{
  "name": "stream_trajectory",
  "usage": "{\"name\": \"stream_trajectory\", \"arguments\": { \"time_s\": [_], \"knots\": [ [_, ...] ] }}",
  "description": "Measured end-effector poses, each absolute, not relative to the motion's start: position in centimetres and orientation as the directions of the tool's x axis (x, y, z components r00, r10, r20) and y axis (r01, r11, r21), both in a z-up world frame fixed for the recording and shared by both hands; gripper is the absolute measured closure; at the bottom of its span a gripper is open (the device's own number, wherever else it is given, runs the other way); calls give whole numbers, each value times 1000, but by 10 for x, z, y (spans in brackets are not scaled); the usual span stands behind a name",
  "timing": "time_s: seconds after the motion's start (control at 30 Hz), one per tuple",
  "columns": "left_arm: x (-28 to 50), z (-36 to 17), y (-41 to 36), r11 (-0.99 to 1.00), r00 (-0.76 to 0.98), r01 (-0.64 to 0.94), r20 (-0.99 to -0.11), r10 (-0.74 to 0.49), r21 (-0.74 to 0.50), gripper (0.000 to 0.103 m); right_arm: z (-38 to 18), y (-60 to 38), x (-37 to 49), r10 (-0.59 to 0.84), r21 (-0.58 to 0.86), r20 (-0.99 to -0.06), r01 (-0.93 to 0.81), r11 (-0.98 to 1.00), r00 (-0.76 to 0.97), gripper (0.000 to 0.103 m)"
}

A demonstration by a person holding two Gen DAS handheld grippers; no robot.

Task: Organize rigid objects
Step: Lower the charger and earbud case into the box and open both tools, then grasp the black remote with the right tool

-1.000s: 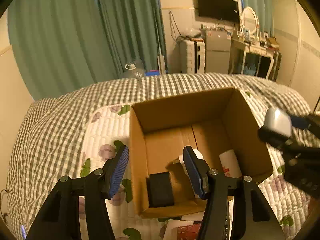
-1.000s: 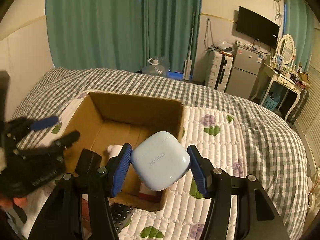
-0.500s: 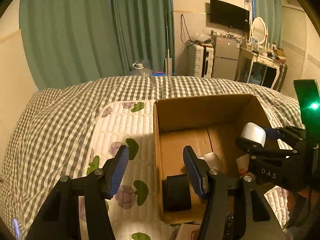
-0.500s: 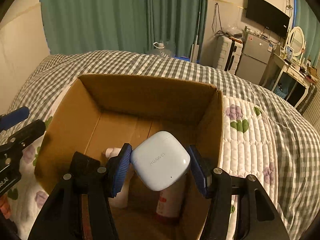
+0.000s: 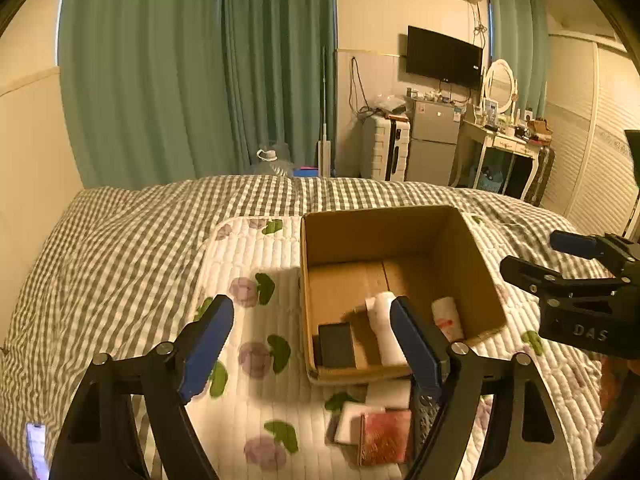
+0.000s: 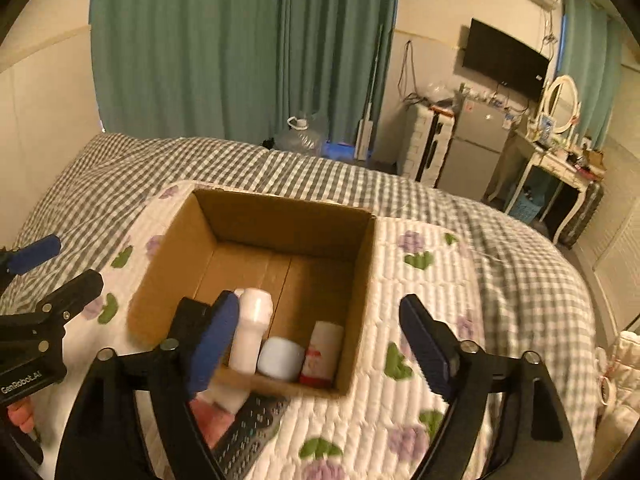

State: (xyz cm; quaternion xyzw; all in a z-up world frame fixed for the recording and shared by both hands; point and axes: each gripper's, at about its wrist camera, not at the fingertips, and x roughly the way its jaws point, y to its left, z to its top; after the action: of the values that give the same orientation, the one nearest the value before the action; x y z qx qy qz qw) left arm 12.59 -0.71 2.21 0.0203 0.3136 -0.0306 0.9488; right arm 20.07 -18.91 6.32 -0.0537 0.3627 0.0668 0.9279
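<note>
Your left gripper (image 5: 310, 336) hangs wide apart and empty beside the box (image 6: 362, 304); next, reach for the remote (image 6: 250, 426) lying in front of it. Your right gripper (image 6: 320, 336), half a second ago clamping the earbud case (image 6: 280, 360), now gapes, the case lying inside the box

Teal curtains (image 5: 192, 80), cream walls, wall-mounted television (image 5: 443, 56), small grey fridge (image 5: 434, 144), white dressing table with oval mirror (image 6: 562, 104), gingham-covered bed (image 5: 120, 240), warm light.

Dim warm yellowish indoor light, heavy fisheye bending with black vignetted corners, some soft motion blur on nearby stuff.
</note>
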Motion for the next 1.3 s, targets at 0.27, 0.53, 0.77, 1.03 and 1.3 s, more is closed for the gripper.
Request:
{"name": "stream_trajectory", "arguments": {
  "time_s": [0.27,0.53,0.77,1.03,1.3],
  "knots": [
    [83,15,-1,996,802,73,-597,-32,45,16,74,-181,135,44,-114,-663,-159,981,748,5],
    [78,-37,16,1000,765,2,-644,15,26,16,10,-171,109,54,-70,-724,-151,986,687,4],
    [85,-87,21,999,713,-19,-700,43,42,16,-54,-154,125,50,-50,-798,-148,988,600,4],
    [92,-111,25,999,673,-28,-738,44,34,16,-98,-152,140,89,18,-848,-139,990,522,6],
    [91,-112,27,999,665,-30,-746,37,23,16,-120,-150,145,197,126,-873,-183,975,446,54]
  ]
}}
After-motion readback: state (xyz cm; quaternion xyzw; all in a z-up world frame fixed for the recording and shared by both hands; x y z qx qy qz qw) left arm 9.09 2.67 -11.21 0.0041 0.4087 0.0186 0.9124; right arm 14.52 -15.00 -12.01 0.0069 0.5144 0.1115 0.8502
